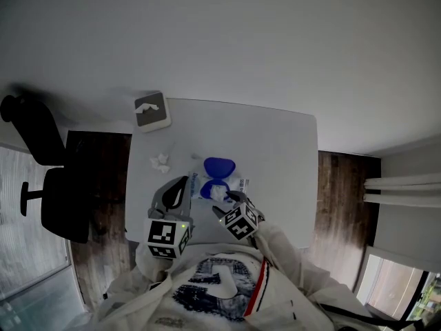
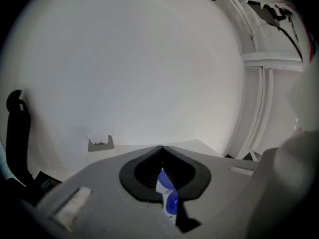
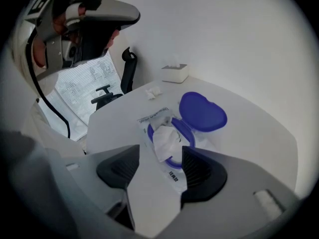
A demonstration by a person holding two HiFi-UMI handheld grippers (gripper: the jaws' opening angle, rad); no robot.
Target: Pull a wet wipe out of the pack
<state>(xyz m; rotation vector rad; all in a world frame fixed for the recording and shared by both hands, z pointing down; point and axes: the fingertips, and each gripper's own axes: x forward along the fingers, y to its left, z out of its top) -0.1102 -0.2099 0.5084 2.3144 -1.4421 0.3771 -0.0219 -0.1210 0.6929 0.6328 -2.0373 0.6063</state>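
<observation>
**Head view.** A white table (image 1: 275,150) stood against a pale wall, with wooden floor showing past its left and right edges. The wet-wipe pack (image 1: 242,184) lay flat in the near-middle of the tabletop. Its blue lid (image 1: 219,167) was flipped open toward the far edge. A tissue box (image 1: 152,110) sat at the far-left corner, partly overhanging the rim. A crumpled tissue (image 1: 160,161) lay between that box and the pack, apart from both. An office chair (image 1: 48,185) stood beyond the left edge. The far half of the tabletop and the strip from the pack to the right edge were bare, leaving room on those sides.

**Left gripper view.** The left gripper (image 2: 160,151) had its jaws brought together on the pack's near-left edge. A sliver of white and blue wrapper showed pinched between the dark pads (image 2: 142,173).

**Right gripper view.** The right gripper (image 3: 160,151) pointed steeply down over the pack's opening with its jaws partly apart. A tuft of wet wipe (image 3: 166,139) stood up out of the blue-rimmed opening in the gap between the pads. Neither pad pressed on it, so this claw held nothing. The open lid lay just beyond the tuft, and bare tabletop ran on to the rounded far edge.
</observation>
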